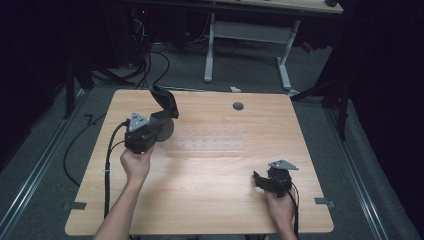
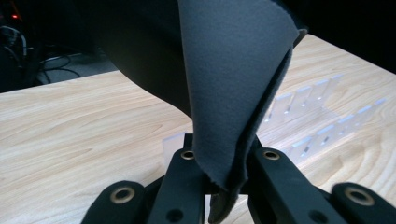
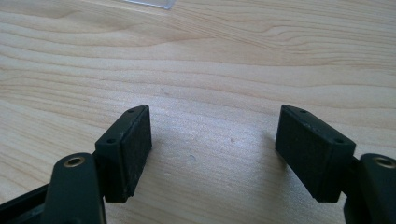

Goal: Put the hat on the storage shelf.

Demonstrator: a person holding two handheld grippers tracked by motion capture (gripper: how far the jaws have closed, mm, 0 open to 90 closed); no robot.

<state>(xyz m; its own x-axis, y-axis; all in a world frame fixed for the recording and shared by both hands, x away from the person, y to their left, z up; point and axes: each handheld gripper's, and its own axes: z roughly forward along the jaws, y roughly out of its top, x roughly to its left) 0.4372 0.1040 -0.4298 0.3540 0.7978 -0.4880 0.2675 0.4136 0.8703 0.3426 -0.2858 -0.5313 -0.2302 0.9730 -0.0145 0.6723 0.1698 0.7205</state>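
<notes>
Two claws over the table [image 1: 210, 175], one piece of dark grey cloth [image 1: 164, 107] in play. Left claw [image 2: 223, 186] clenched on the cloth's lower edge, fabric pinched between the jaws and rising up in a loose folded flap [image 2: 233, 79], lifted clear of the table near its far left part. Clear plastic rack [image 1: 205, 145] lying flat just right of the cloth, slots visible [image 2: 308, 121] beyond the hanging fold. Right claw [image 3: 215, 149] released, jaws spread wide with nothing between, hovering low above bare wood at the near right of the rack, well apart from the cloth. Risks, judged from this: grip taken on only a narrow strip at the hem, so slipping out likely if swung or tugged fast. Flap drooping toward the rack; dragging across could snag a slot or shove the light plastic piece along the table. Fold doubled over itself, so laying down as is would probably leave it bunched rather than flat. Right claw far off; a late or rushed reach for a second corner could miss the edge or pull the fabric from the left.
</notes>
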